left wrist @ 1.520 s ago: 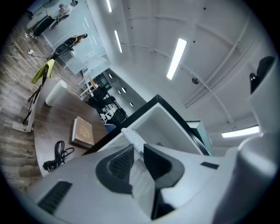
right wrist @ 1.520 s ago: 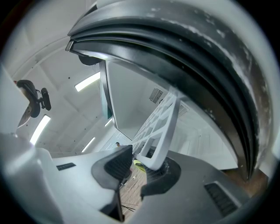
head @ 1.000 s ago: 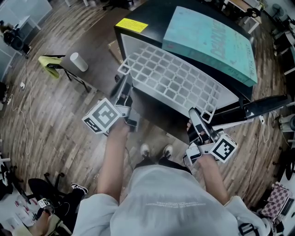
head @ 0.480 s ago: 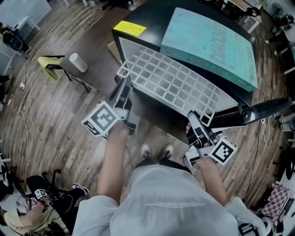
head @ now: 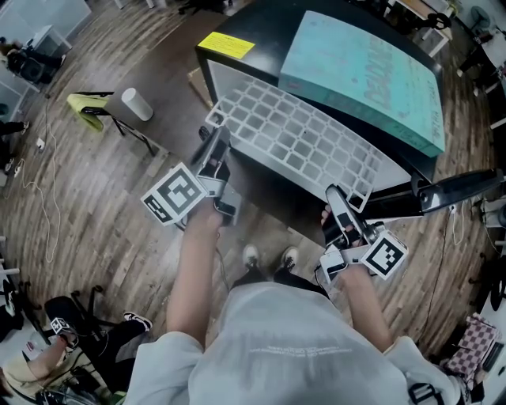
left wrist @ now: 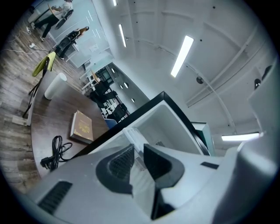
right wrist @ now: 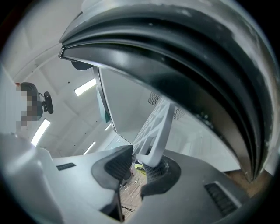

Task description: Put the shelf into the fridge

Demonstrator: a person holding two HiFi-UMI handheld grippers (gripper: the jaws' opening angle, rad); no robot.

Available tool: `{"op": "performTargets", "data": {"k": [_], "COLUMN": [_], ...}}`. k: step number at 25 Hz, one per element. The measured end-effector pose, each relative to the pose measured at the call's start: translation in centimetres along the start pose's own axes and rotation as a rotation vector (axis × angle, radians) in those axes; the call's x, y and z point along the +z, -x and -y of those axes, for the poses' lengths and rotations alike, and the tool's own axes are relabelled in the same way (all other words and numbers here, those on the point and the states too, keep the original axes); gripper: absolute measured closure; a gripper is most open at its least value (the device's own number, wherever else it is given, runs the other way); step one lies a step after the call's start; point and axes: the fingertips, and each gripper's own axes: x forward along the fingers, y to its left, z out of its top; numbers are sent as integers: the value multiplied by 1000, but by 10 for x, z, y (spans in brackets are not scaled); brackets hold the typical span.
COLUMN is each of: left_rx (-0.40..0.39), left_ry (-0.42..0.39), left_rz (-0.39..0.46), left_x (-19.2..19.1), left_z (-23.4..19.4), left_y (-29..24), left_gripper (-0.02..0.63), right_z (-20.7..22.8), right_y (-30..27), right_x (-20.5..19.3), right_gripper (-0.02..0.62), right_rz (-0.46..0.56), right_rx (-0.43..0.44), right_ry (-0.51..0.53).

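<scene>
The shelf (head: pixel 300 142) sat partly inside the fridge (head: pixel 265 24), its near edge sticking out of the opening. The left gripper (head: pixel 215 147) and right gripper (head: pixel 333 194) each clamped a near corner. The next move probably called for an even, level push inward.

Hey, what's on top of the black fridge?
A large teal box lies on the fridge, beside a yellow label. Whatever lies under the box is covered.

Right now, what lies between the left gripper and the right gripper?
The white shelf spans it, near corners held by the left gripper and right gripper; the head view shows it.
</scene>
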Motion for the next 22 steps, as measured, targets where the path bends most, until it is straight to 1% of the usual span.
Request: {"op": "performTargets", "data": {"k": [5, 9, 16, 22], "left_rx": [0, -3, -2, -3], "left_ry": [-2, -3, -6, -6], "left_rz": [1, 0, 1, 4], "left_x": [1, 1, 3, 5], "left_z": [1, 2, 4, 6], "left_y": [-8, -17, -29, -42], "left_gripper": [533, 532, 532, 533], "right_z": [5, 8, 10, 15], "right_y": [-3, -5, -11, -16], "right_x": [7, 14, 25, 36], "right_gripper": [513, 512, 512, 512], "right_rz": [24, 66, 165, 258], "right_rx": [-13, -31, -90, -162], "right_ry": [-1, 5, 9, 16]}}
